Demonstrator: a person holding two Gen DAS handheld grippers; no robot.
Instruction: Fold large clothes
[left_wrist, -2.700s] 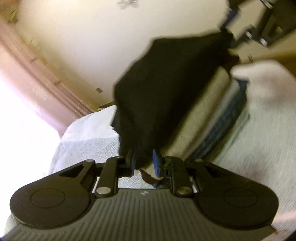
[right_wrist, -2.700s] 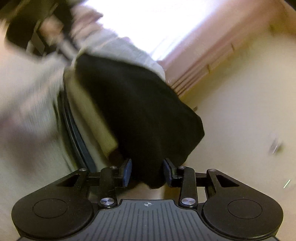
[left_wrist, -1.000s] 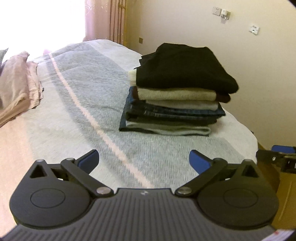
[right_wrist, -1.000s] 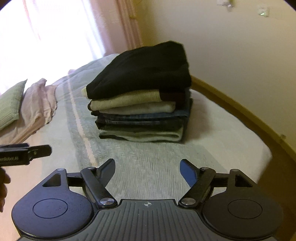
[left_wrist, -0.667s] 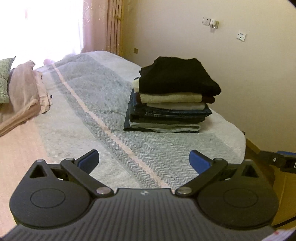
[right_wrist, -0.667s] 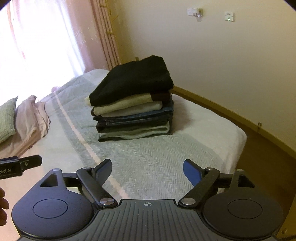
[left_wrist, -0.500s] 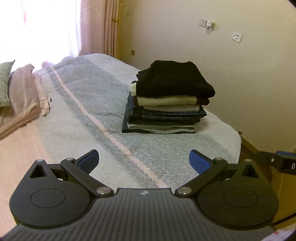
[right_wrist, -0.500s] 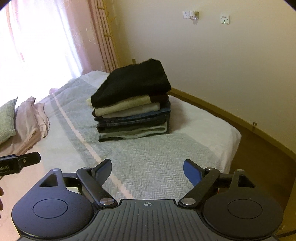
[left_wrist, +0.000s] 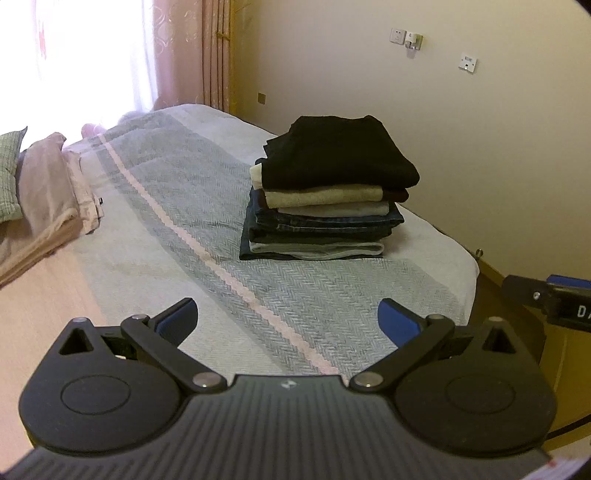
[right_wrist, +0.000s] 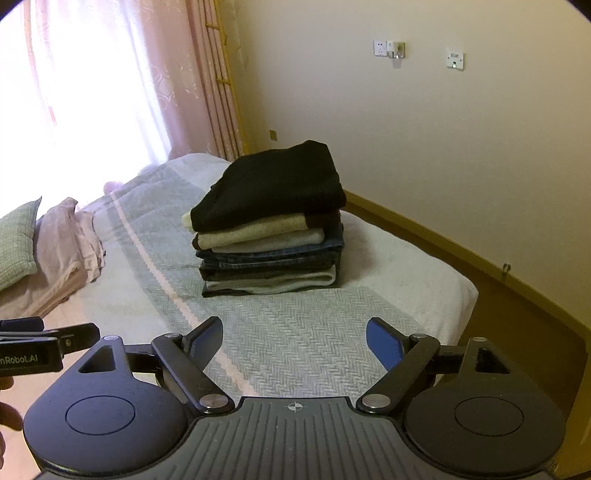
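Folded black sweater (left_wrist: 338, 153) atop stack of clothes (right_wrist: 269, 236) — soft, floppy, best pinched at corners; left gripper (left_wrist: 288, 321) and right gripper (right_wrist: 293, 341) gaping, empty.

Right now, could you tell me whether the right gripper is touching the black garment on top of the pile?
Apart. In the right wrist view the right gripper is open and empty, with bedspread visible between it and the black garment.

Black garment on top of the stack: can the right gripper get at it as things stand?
Probably yes. The right gripper is open and empty, with only bare bedspread between it and the stack. The black garment lies on top, uncovered. The left gripper sits off to the side, clear of that path.
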